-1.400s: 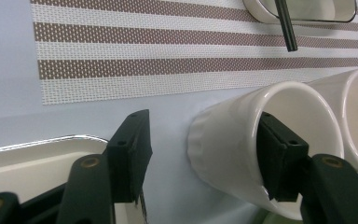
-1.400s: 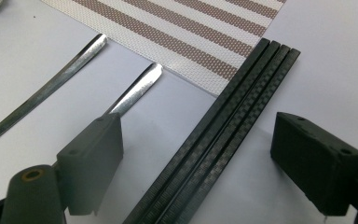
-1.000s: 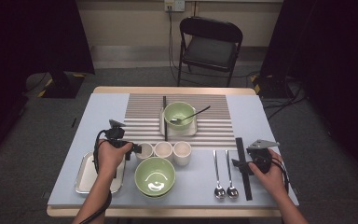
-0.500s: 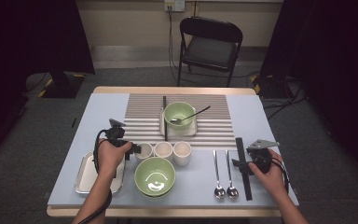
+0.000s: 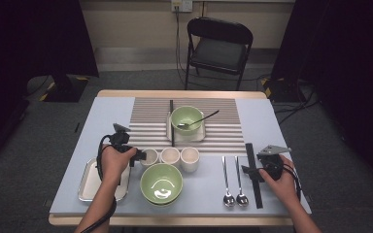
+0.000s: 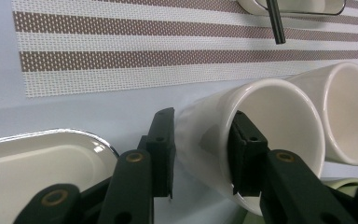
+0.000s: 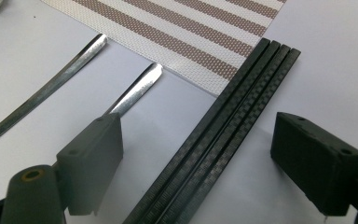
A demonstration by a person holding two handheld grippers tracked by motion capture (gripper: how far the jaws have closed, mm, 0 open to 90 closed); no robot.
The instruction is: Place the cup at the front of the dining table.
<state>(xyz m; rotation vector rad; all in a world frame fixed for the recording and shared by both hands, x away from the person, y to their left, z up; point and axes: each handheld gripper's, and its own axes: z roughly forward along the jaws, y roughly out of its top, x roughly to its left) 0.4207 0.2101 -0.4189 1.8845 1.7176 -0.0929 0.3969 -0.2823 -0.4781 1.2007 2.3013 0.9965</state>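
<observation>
- My left gripper [image 6: 203, 154] has just been closing its jaws: one black pad sits inside the mouth of the nearest white cup [image 6: 261, 140], the other outside its wall, which stands between them. The inner pad looks pressed to the rim; a thin gap shows at the outer pad, so I cannot tell whether the pinch is firm.
- Against the earlier high views, both my hands and the whole table setting sit where they were.
- That cup [image 5: 149, 157] is glossy, smooth and tapered. It is the leftmost of three in a row, just above the near green bowl [image 5: 161, 184] and right of the shiny metal tray [image 5: 88, 187].
- My right gripper [image 7: 200, 163] is spread wide, straddling the black chopsticks [image 7: 223, 135] without touching them; they are long, square-edged, with a woven chequer pattern.
- Left of the chopsticks lie two steel spoons [image 5: 234, 179]; in the right gripper view their handles [image 7: 135, 88] are cut off at the frame.
- Beyond the cups lies the striped woven placemat [image 5: 150, 114], carrying a second green bowl [image 5: 187, 119] with a dark utensil leaning in it.
- The tray's far edge is hidden under my left hand [image 5: 112, 162].
</observation>
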